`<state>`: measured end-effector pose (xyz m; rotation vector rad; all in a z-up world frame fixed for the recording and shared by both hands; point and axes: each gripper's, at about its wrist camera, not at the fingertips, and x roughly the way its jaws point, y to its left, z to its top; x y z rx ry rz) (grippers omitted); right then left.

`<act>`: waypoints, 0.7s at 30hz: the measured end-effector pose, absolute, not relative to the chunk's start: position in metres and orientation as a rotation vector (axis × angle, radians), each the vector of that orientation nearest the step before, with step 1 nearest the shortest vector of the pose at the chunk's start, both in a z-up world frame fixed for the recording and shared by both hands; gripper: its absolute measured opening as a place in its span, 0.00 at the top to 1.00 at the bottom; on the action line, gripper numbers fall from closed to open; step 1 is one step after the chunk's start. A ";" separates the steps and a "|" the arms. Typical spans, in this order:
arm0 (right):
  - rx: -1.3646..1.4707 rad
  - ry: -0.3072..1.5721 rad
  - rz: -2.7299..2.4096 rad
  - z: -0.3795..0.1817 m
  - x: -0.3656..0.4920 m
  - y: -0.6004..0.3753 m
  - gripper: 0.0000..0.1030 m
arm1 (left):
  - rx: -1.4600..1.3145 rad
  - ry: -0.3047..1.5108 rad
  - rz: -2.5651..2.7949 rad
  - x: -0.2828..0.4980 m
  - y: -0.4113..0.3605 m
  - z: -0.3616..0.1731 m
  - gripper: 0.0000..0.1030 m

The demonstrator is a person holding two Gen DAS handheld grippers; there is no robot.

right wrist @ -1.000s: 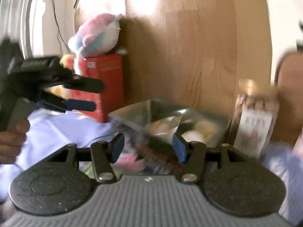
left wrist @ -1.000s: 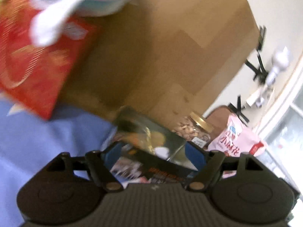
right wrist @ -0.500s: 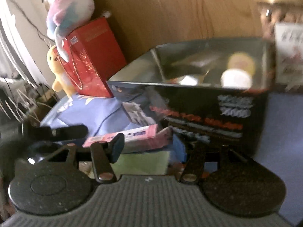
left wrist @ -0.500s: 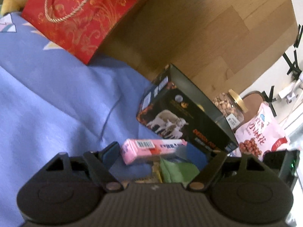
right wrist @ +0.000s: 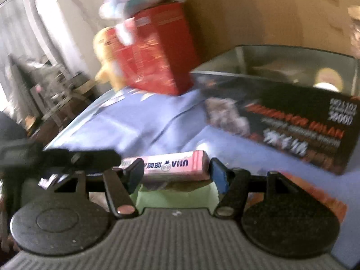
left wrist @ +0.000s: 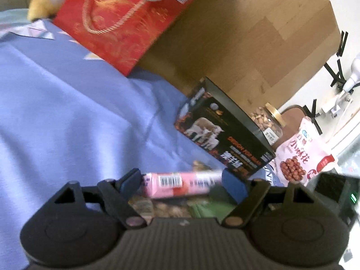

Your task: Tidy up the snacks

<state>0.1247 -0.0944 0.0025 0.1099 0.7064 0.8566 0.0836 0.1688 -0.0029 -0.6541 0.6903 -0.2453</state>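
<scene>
I'm lining up on the pink snack pack [left wrist: 180, 184] lying atop the packet pile on the blue sheet [left wrist: 67, 112], left gripper [left wrist: 183, 183] and right gripper [right wrist: 176, 171] opening around it unclamped; next, one must close.

Matt blue cloth [left wrist: 67, 117], glossy black carton [left wrist: 225, 139], wood board [left wrist: 258, 40]

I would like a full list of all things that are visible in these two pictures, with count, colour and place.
long pink snack box: 1, pink, lying across the snack pile, before both grippers
flat green packet: 1, green, under the pink box
open black carton: 1, black, on the blue sheet
red gift bag: 1, red, against the wooden board
glass nut jar: 1, gold lid, behind the carton
pink peanut bag: 1, right of the jar
yellow plush toy: 1, beside the bag
left gripper: jaws opening, not pressing
right gripper: jaws opening
</scene>
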 end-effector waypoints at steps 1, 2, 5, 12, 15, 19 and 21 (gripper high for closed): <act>0.090 0.696 0.880 0.004 0.114 -0.094 0.35 | -0.666 0.687 -0.240 0.081 0.174 -0.004 0.22; 0.065 0.684 0.902 0.006 0.104 -0.095 0.35 | -0.691 0.686 -0.242 0.079 0.179 -0.004 0.21; 0.001 0.654 0.901 0.010 0.089 -0.099 0.35 | -0.755 0.669 -0.252 0.074 0.192 -0.003 0.21; -0.061 0.635 0.855 0.014 0.094 -0.106 0.35 | -0.702 0.638 -0.231 0.065 0.193 0.011 0.18; -0.088 0.644 0.879 0.012 0.092 -0.103 0.36 | -0.666 0.660 -0.212 0.066 0.191 0.008 0.18; -0.084 0.707 0.917 0.008 0.085 -0.105 0.37 | -0.662 0.703 -0.219 0.073 0.187 -0.001 0.18; -0.066 0.756 0.937 0.004 0.078 -0.109 0.37 | -0.654 0.715 -0.235 0.074 0.183 -0.004 0.18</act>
